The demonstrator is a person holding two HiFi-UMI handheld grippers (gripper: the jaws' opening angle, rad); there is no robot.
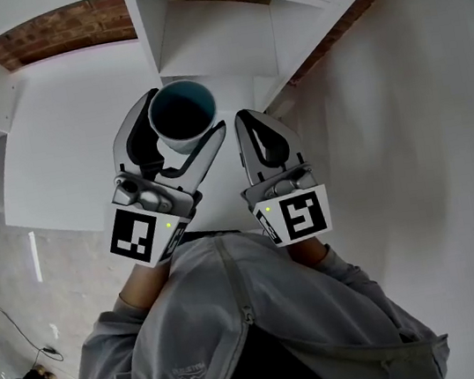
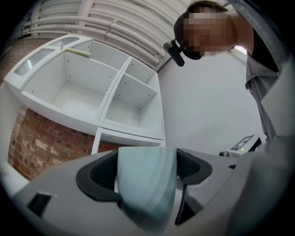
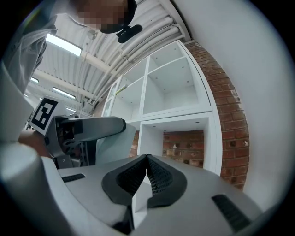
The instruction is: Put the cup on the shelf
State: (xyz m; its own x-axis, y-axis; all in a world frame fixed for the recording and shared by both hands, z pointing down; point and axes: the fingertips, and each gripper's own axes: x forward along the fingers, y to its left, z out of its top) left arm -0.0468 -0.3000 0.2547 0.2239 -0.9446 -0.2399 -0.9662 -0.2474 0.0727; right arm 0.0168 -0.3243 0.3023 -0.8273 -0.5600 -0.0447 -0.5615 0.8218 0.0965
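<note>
A pale blue-grey cup [image 1: 181, 114] with a dark inside is held mouth-up between the jaws of my left gripper [image 1: 186, 121], which is shut on it. In the left gripper view the cup [image 2: 145, 184] fills the gap between the black pads. My right gripper [image 1: 245, 129] hangs just right of it, shut with nothing in it; its pads meet [image 3: 146, 168] in the right gripper view. The white shelf unit [image 1: 195, 39] stands straight ahead, its open compartments [image 2: 87, 92] facing me.
A red brick wall [image 3: 230, 124] shows behind and through the shelf unit. A plain white wall [image 1: 421, 110] runs along the right. A white flat-topped unit [image 1: 63, 158] stands on the left, with grey floor and cables [image 1: 8, 319] beyond it.
</note>
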